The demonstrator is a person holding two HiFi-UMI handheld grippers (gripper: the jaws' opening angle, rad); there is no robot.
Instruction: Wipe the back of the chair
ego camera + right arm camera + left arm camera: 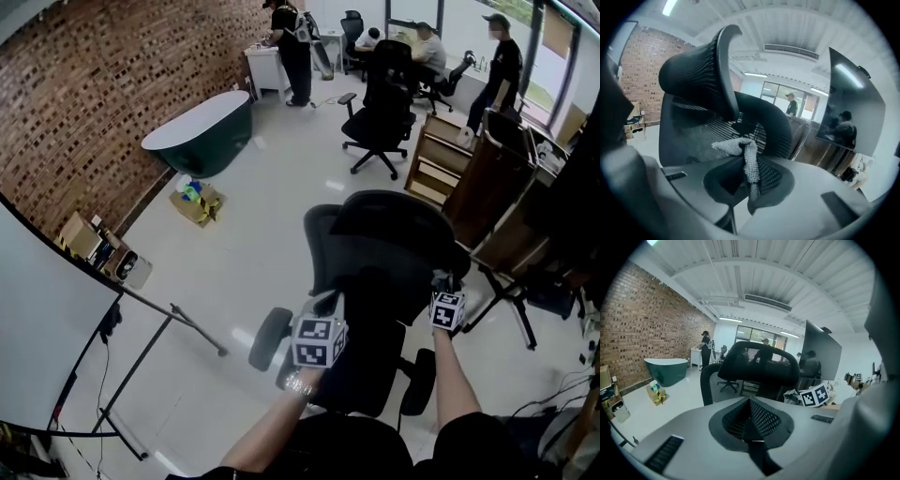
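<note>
A black mesh office chair [380, 248] stands right in front of me, its back and headrest facing me. In the right gripper view the headrest [701, 70] looms at upper left, above the mesh back [693, 133]. My right gripper [749, 176] is shut on a grey knitted cloth [743, 152], whose free end lies at the mesh back. In the head view the right gripper [444, 283] is at the chair back's right edge. My left gripper [750, 404] is shut with nothing in it and points at the chair back [757, 366]. It hangs at the lower left of the back [326, 305].
A dark green bathtub [202, 131] stands by the brick wall, with a cardboard box [197, 202] on the floor near it. A second black chair [380, 112], wooden shelving [436, 159] and several people [292, 47] are farther back. A white board on a stand [47, 323] is at my left.
</note>
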